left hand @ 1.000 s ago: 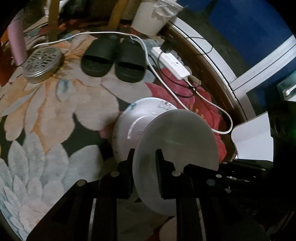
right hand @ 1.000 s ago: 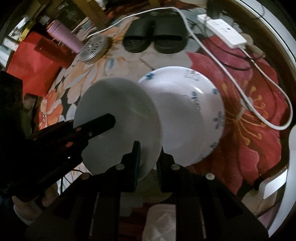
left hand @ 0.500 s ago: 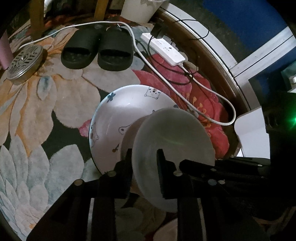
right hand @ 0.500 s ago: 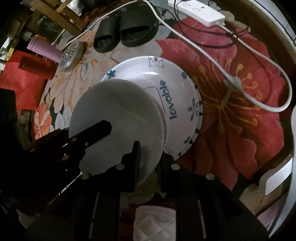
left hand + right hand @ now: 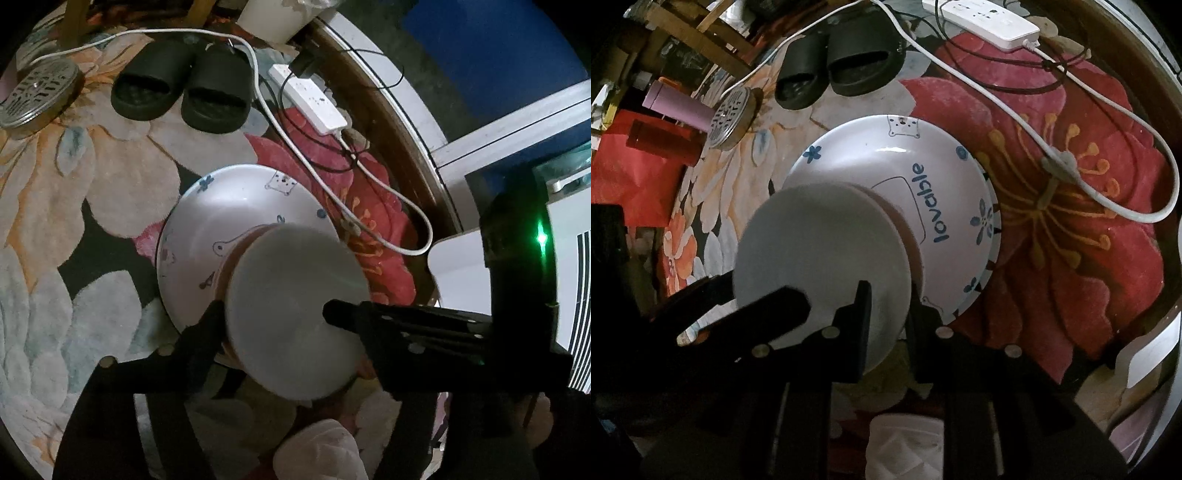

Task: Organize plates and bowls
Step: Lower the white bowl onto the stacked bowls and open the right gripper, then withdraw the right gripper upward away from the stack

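Lowered since the earlier frame onto the upturned patterned bowl (image 5: 916,206) on the floral rug (image 5: 110,192), grey plate (image 5: 820,266) now capping its foot, left tool (image 5: 280,325) spreading off its near rim, right tool (image 5: 886,306) pinching the opposite edge.

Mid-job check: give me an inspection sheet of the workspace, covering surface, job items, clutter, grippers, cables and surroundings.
Surface: floral rug on the floor.
Job's things: plain white plate sits on the foot of an upturned printed bowl.
Clutter: black slippers, round metal grate, pink bottle, white embossed item at the near edge.
Grippers: left gripper opening, fingers either side of the plate; right gripper closed on the plate's near rim.
Cables: white cord and thin black wires run from a power strip across the rug.
Surroundings: white bucket, blue wall, red bag.
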